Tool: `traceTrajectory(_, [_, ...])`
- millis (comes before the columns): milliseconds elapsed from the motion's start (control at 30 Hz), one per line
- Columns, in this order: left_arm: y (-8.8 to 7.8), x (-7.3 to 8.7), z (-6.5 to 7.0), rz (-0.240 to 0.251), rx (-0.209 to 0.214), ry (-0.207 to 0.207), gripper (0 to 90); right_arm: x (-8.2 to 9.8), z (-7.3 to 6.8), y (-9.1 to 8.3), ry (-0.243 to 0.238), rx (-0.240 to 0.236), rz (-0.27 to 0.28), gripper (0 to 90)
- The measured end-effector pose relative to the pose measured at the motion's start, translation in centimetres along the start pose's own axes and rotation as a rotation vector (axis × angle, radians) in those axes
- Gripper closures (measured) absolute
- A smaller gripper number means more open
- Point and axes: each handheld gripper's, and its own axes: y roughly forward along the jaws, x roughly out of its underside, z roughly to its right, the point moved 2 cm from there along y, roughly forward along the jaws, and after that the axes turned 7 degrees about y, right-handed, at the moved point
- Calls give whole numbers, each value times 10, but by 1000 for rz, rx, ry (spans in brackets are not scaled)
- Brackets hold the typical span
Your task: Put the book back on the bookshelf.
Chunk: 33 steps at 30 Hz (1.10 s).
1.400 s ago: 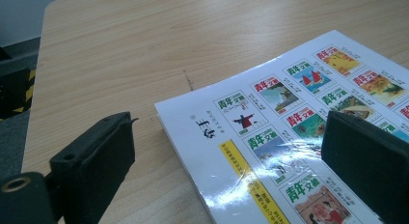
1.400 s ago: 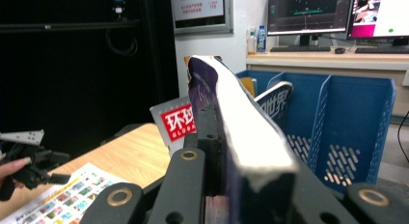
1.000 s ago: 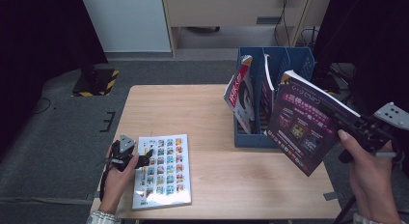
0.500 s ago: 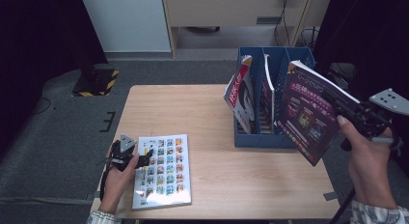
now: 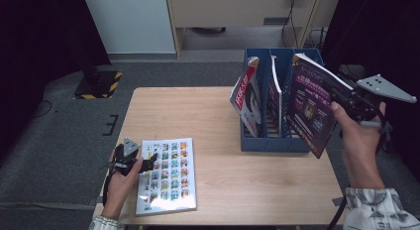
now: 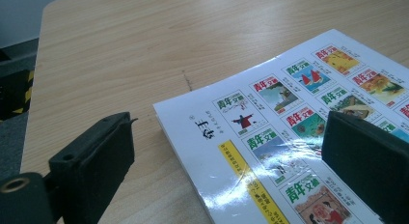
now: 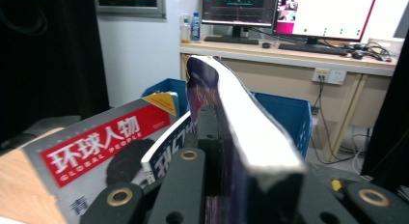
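**Purple magazine held above the rightmost slot of the file rack**

Right gripper (image 5: 346, 98): jaws clamped on the edge of a thick, glossy dark-purple magazine (image 5: 311, 108), held in the air at the right end of the blue plastic three-slot file rack (image 5: 277, 141). The magazine stands nearly upright, its long axis tilted, lower corner hanging outside the rack's right wall and near the pale wooden table (image 5: 257, 185). In the right gripper view the purple cover and its white page block (image 7: 251, 137) run straight out between the jaws.

Key relation: the open right slot lies to the left of and below the magazine. Judgement: the lower edge must clear the rack's right wall and the cover line up with the dividers before lowering.

The rack already holds a grey-and-red magazine (image 5: 246, 98) leaning in the left slot and a blue-and-white one (image 5: 275, 98) in the middle.

Left gripper (image 5: 141, 163): jaws open, straddling the corner of a white magazine with a grid of small cover pictures (image 5: 168, 175), lying flat near the table's front-left corner.
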Motion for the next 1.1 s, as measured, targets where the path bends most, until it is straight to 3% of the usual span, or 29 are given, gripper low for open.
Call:
traceTrajectory(233, [-1, 0, 1, 5, 1, 0, 42, 0, -1, 23, -11, 31, 1, 838])
traceTrajectory(467, [-1, 0, 0, 3, 2, 0, 42, 1, 0, 37, 11, 50, 13, 838])
traceTrajectory(800, [0, 0, 1, 4, 2, 3, 43, -3, -7, 44, 37, 14, 29, 838])
traceTrajectory(1100, [-1, 0, 1, 11, 2, -5, 42, -5, -17, 62, 4, 18, 34, 839])
